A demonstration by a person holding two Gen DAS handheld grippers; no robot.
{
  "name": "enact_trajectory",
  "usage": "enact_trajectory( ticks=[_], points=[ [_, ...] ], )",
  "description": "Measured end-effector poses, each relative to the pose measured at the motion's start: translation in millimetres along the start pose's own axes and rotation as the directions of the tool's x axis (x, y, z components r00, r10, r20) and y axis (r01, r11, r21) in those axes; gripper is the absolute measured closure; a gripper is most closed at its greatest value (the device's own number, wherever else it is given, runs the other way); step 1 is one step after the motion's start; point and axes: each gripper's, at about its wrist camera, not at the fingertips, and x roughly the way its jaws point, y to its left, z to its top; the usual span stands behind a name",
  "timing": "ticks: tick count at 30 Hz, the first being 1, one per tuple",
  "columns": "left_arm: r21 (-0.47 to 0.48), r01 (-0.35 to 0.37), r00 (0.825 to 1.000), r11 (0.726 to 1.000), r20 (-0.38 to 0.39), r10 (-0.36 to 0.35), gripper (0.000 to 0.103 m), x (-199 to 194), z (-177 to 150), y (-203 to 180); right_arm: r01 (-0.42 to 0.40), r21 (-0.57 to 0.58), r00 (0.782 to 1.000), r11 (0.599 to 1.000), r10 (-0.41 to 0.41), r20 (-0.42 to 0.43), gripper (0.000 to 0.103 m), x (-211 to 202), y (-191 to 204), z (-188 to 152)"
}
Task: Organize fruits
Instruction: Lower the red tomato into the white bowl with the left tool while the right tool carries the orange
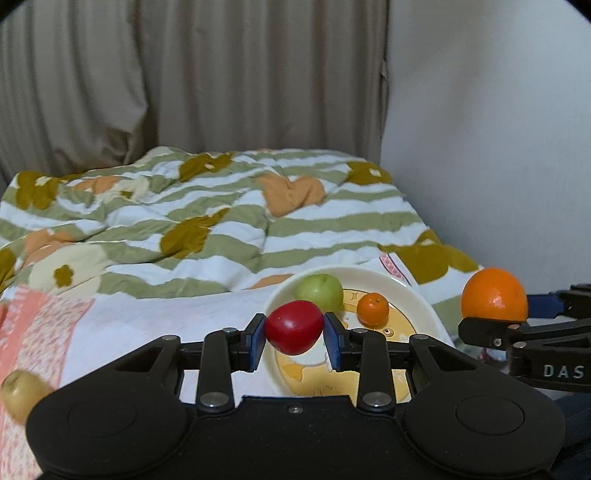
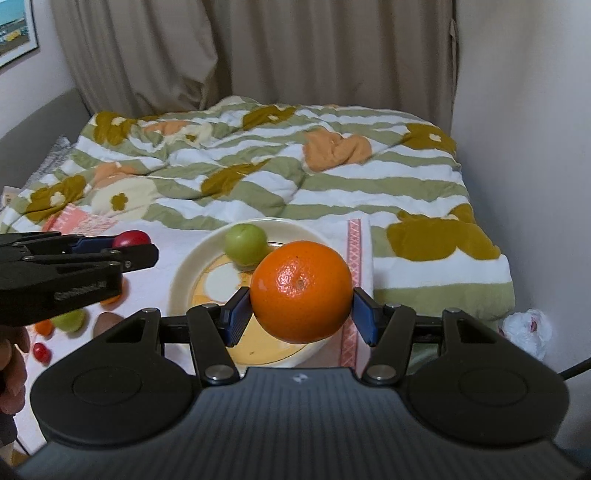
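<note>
Left gripper clamping red fruit over plate's near rim. Right gripper gripping orange, stem dimple facing camera, above plate's right edge.

You're in home bedroom: bed under striped floral quilt, beige curtains at 12 o'clock, framed picture on wall at 10 o'clock.

Red fruit; orange; cream plate; green-striped, flowered quilt
</note>
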Motion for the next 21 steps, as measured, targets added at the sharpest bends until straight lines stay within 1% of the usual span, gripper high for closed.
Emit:
enact_trajectory(
  ticks=[3, 10, 14, 17, 18, 19, 20, 21],
  points=[
    [0.038, 0.011, 0.999, 0.999, -0.04, -0.01, 0.066, 26, 3, -6, 0.01, 0.017, 1.0, 1.0, -0.01, -0.015, 0.03, 13, -7, 4],
    [0.107, 0.032, 0.992, 0.994, -0.125, -0.018, 0.066, 71, -1, -14, 0.034, 0.052, 0.999, 0.998, -0.032, -0.043, 0.03, 34, -24, 8],
    [0.141, 0.042, 0.987, 0.989, -0.162, -0.018, 0.066, 87, -4, -18, 0.04, 0.069, 0.998, 0.997, -0.036, -0.055, 0.03, 43, -31, 9],
    [0.163, 0.047, 0.985, 0.985, -0.174, -0.018, 0.066, 95, -6, -21, 0.042, 0.076, 0.998, 0.996, -0.038, -0.06, 0.03, 47, -33, 9],
    [0.166, 0.051, 0.984, 0.985, -0.177, -0.021, 0.063, 96, -6, -21, 0.042, 0.078, 0.997, 0.996, -0.038, -0.06, 0.03, 47, -34, 9],
    [0.172, 0.053, 0.984, 0.984, -0.177, -0.022, 0.051, 96, -6, -22, 0.042, 0.08, 0.997, 0.996, -0.037, -0.061, 0.03, 47, -34, 9],
    [0.18, 0.053, 0.985, 0.982, -0.172, -0.022, 0.044, 95, -6, -23, 0.042, 0.081, 0.997, 0.996, -0.038, -0.061, 0.03, 48, -34, 9],
    [0.191, 0.049, 0.987, 0.98, -0.158, -0.019, 0.027, 93, -7, -24, 0.043, 0.081, 0.997, 0.996, -0.038, -0.061, 0.03, 48, -34, 9]
  ],
)
